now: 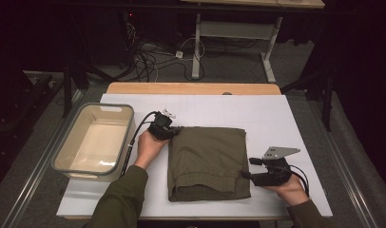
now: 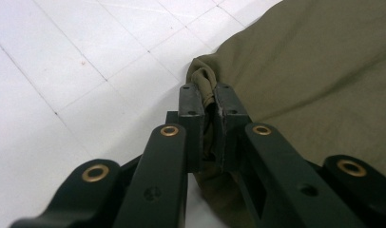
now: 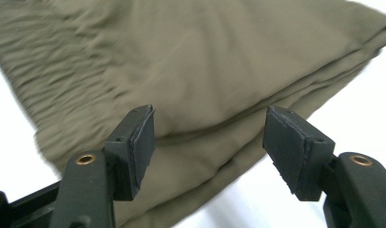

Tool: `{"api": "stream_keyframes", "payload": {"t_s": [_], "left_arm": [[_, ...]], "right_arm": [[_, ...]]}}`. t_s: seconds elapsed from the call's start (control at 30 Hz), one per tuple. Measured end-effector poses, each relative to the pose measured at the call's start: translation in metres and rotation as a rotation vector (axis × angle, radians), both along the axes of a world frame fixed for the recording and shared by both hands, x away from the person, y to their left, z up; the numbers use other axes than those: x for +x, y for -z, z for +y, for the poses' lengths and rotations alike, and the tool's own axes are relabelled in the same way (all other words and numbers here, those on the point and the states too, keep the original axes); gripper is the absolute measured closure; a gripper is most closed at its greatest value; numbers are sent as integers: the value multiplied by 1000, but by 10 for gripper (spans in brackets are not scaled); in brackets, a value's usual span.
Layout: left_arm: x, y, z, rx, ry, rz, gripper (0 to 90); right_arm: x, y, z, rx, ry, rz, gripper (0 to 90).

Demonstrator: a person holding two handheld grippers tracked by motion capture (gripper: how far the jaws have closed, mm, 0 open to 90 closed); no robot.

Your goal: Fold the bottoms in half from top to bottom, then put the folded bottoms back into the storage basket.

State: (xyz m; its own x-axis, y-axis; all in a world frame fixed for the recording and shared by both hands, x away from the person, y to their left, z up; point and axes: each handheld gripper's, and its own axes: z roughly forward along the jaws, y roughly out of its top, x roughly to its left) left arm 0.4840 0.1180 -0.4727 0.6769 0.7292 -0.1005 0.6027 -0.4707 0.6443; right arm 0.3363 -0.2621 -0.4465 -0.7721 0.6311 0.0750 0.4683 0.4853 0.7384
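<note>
The folded garment [image 1: 207, 161] lies mid-table [image 1: 276, 114], with the tub [image 1: 124, 111] to its left, beside it.

Probably a lab, dim room, floor cables [image 1: 153, 59], white-topped work table [image 1: 257, 109]

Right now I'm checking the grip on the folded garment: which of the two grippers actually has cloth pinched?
The left gripper, at the far left corner of the olive garment, has its fingers shut on a bunched fold. The right gripper stands open at the right edge.

High view overhead facing forward, both gripper views close, sharing folded garment [image 1: 208, 161]
</note>
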Motion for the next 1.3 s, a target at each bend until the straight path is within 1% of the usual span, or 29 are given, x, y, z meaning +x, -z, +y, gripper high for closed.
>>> {"api": "stream_keyframes", "payload": {"t_s": [0.1, 0.23, 0.33, 0.4, 0.5, 0.53, 0.57, 0.6, 0.67, 0.7, 0.73, 0.77, 0.83, 0.87, 1.03, 1.17, 1.23, 1.3], "left_arm": [[-1, 0, -1, 10, -2, -3, 817], [-1, 0, -1, 3, -5, -3, 817], [-1, 0, -1, 11, -5, -4, 817], [-1, 0, -1, 11, -6, -5, 817], [-1, 0, -1, 8, -5, -3, 817], [-1, 0, -1, 6, -5, -2, 817], [-1, 0, -1, 6, -5, -2, 817], [-1, 0, -1, 9, -5, -3, 817], [-1, 0, -1, 12, -6, -5, 817], [-1, 0, -2, 13, -5, -5, 817], [-1, 0, -1, 12, -6, -3, 817], [-1, 0, -1, 9, -7, -2, 817], [-1, 0, -1, 7, -9, -2, 818], [-1, 0, -2, 8, -10, -1, 818], [-2, 0, -2, 3, -19, -3, 821], [-3, -1, 1, -36, -29, -5, 825], [-4, -3, 4, -53, -28, -15, 825], [-5, -7, 6, -85, -32, -19, 825]], "right_arm": [[-10, 3, 2, -25, -26, 3, 361], [-26, 8, 4, -56, -60, 13, 355], [-37, 12, 5, -77, -71, 20, 355], [-44, 15, 7, -100, -70, 18, 363], [-50, 20, 10, -131, -75, 13, 398], [-51, 22, 11, -150, -76, 18, 429], [-52, 23, 11, -164, -74, 0, 459], [-53, 23, 11, -166, -70, -4, 489], [-52, 22, 9, -171, -63, 0, 625], [-53, 22, 10, -165, -73, -3, 687], [-53, 22, 11, -169, -80, -8, 732], [-53, 22, 12, -168, -90, -6, 765], [-52, 22, 13, -172, -92, -5, 825], [-52, 22, 13, -170, -93, -4, 842], [-50, 20, 14, -170, -97, -3, 862], [-46, 15, 12, -124, -105, 1, 863], [-44, 10, 13, -100, -117, -7, 864], [-43, 6, 14, -85, -132, -24, 864]]}}
